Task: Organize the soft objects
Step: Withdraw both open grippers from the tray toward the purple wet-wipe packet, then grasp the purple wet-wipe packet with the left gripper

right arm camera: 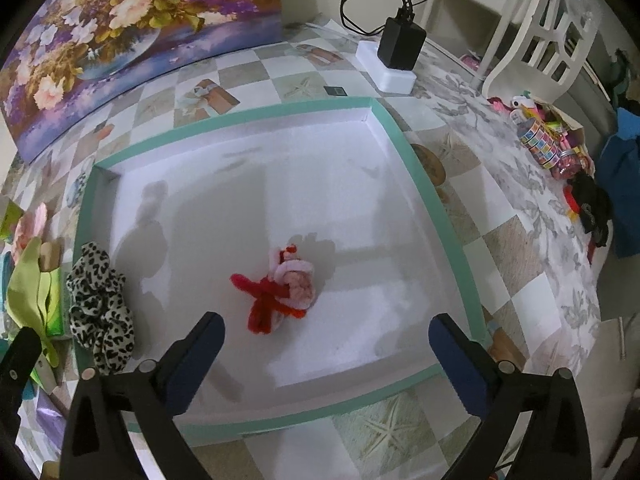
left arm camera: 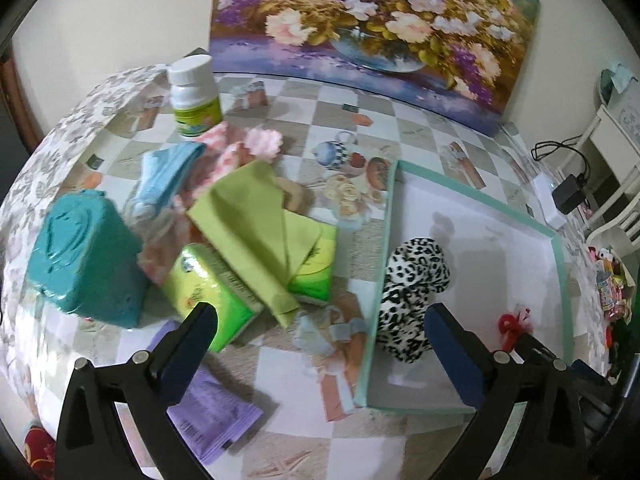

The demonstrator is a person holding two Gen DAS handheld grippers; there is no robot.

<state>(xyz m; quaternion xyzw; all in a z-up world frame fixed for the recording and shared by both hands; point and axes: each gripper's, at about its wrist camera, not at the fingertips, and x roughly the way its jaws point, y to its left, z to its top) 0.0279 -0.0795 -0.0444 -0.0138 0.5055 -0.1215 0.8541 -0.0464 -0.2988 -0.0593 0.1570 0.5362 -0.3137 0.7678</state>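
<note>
- Left gripper, black frame with blue pads: jaws spread wide, nothing between them. Sits low centre of the left wrist view, over the checked tablecloth.
- Right gripper, same build: jaws also spread wide and empty, hanging over the shallow white tray with mint-green rim.
- Leopard-print black-and-white fabric scrunchie: inside the tray, hard against its left wall, lower centre-right of the left wrist view. In the right wrist view it is at left, by the same wall.
- Red-and-pink fuzzy pipe-cleaner bundle: on the tray floor, centre of the right wrist view, just ahead of the right gripper's pads, not touching them. Well apart from the scrunchie.
- Outside the tray, left half of the left wrist view: teal plastic box with embossed lid, green tissue pack, lime-green folded cloth draped over it, light-blue cloth, pink-and-white fluffy cloth, all piled close together.
- White-capped bottle with yellow-green label: upright, upper left, behind the pile.
- Purple sachet: flat on the cloth, lower left, partly under the left gripper's left finger.
- Flower painting leans against the wall across the top.
- Black charger on a white block: top centre-right of the right wrist view, beyond the tray's far corner.
</note>
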